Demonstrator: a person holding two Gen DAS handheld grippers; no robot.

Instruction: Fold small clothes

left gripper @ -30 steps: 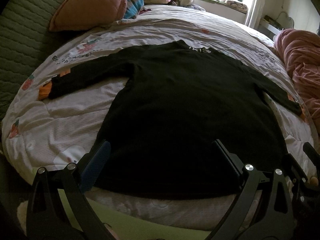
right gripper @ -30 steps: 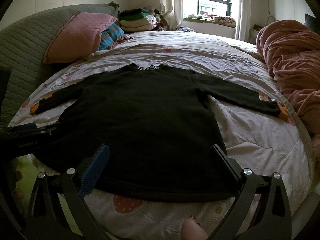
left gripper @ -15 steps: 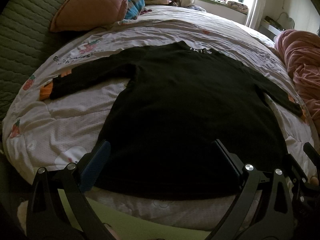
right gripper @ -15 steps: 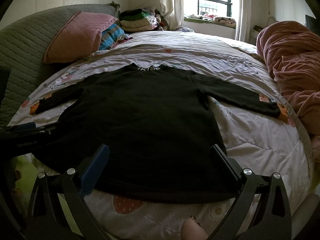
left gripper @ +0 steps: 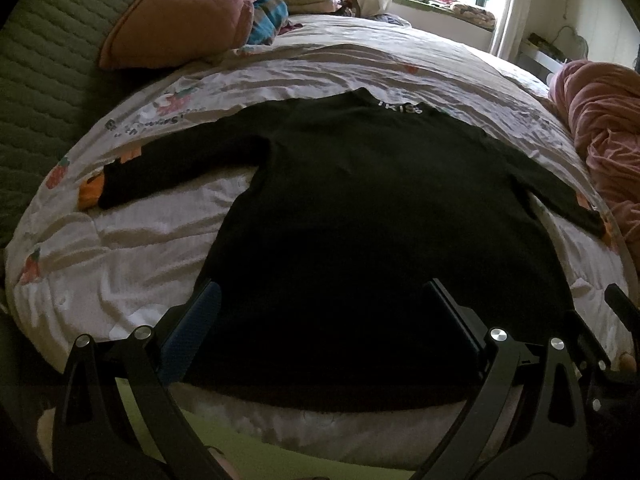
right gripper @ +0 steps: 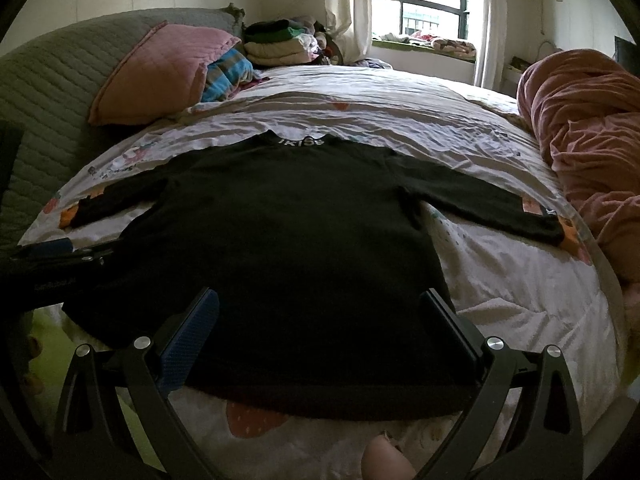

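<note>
Black long-sleeved top (left gripper: pixel 360 216) (right gripper: pixel 296 240) — flat, unfolded, sleeves spread — on bed quilt.

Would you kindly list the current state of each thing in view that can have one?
Black top: spread flat on the bed, unfolded, both sleeves stretched out sideways.
Left gripper: open, empty, near the hem.
Right gripper: open, empty, near the hem.
Pink pillow: propped against the headboard.
Clothes pile: folded and stacked.
Pink blanket: bunched up.

A pink pillow (right gripper: pixel 160 72) leans beside folded laundry (right gripper: pixel 280 42); a rumpled pink blanket (right gripper: pixel 588 136) lies right.
</note>
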